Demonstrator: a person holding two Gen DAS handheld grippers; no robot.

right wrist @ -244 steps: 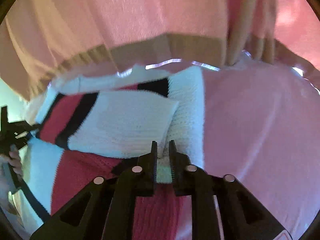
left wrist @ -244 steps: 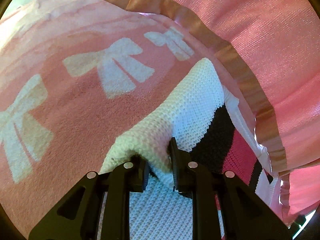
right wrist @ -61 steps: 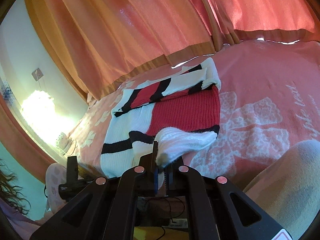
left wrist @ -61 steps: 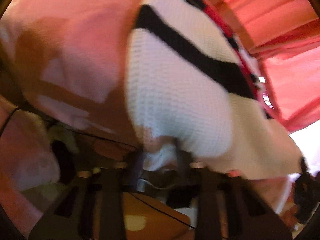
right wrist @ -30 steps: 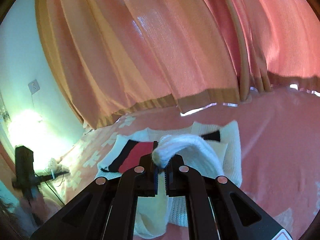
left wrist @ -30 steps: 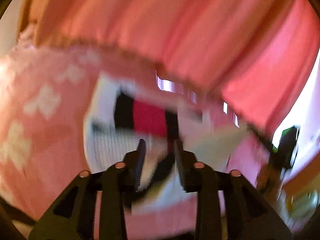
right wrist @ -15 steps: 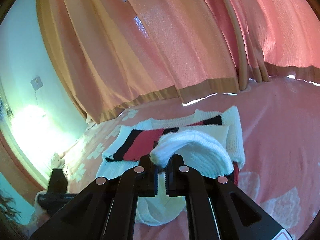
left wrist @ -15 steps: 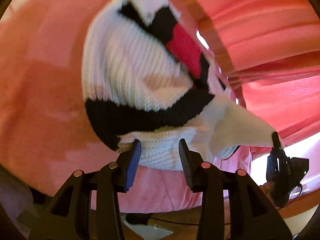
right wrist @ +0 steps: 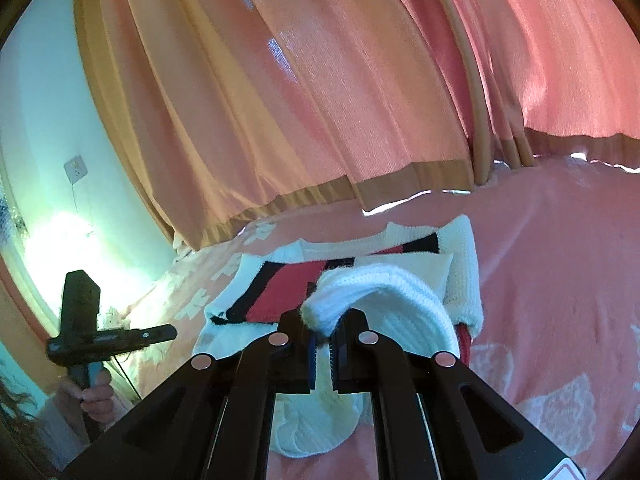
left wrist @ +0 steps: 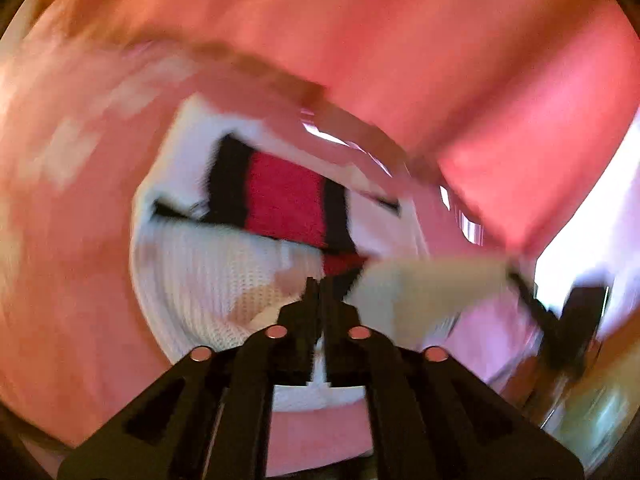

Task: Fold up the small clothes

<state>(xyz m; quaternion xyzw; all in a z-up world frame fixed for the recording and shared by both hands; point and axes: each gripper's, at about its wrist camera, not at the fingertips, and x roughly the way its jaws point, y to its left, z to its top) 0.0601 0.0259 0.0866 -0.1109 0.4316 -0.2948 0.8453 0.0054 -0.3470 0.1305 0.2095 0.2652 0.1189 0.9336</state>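
Sweater [right wrist: 348, 280] on bedspread [right wrist: 560, 264], curtain [right wrist: 320, 100] behind

One white, red and black knitted sweater [right wrist: 304, 284], one pink blanket with white bows [right wrist: 560, 280], two black tongs [right wrist: 322, 340], one hand [right wrist: 94, 394].

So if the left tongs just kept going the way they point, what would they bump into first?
Probably the striped sweater lying on the pink blanket, right ahead of the closing, empty left tongs. The blur makes depth uncertain.
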